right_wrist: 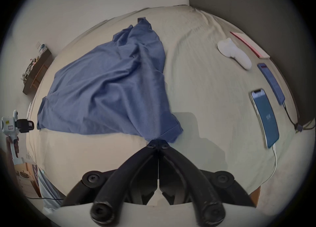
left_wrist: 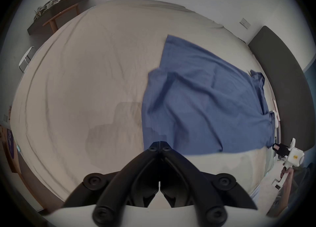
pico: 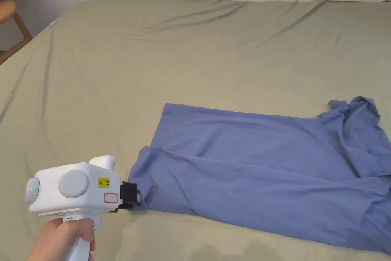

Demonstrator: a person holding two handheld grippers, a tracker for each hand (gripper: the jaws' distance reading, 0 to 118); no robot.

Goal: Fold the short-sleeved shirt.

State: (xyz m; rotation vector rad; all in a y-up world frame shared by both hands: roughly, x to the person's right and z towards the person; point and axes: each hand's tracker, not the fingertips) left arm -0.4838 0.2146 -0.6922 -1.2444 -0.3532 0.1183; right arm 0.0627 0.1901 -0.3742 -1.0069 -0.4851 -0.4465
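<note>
A blue short-sleeved shirt (pico: 259, 166) lies spread across the olive bed (pico: 152, 63), its body wrinkled and one sleeve bunched at the far right. My left gripper (pico: 138, 196), held in a hand, is shut on the shirt's near left hem corner. In the left gripper view the jaws meet at the cloth's edge (left_wrist: 159, 142), and the shirt (left_wrist: 205, 102) stretches away to the right gripper (left_wrist: 273, 147). My right gripper (right_wrist: 159, 141) is shut on a ribbed hem, and the shirt (right_wrist: 106, 85) pulls taut up to it. Across that cloth sits the left gripper (right_wrist: 33, 124).
A phone (right_wrist: 264, 118) on a cable, a blue power bank (right_wrist: 271, 82), a white sock-like bundle (right_wrist: 234, 52) and a pink book (right_wrist: 248, 44) lie along the bed beside the dark headboard (left_wrist: 282, 85). A wooden stool (pico: 11, 17) stands past the bed's far left corner.
</note>
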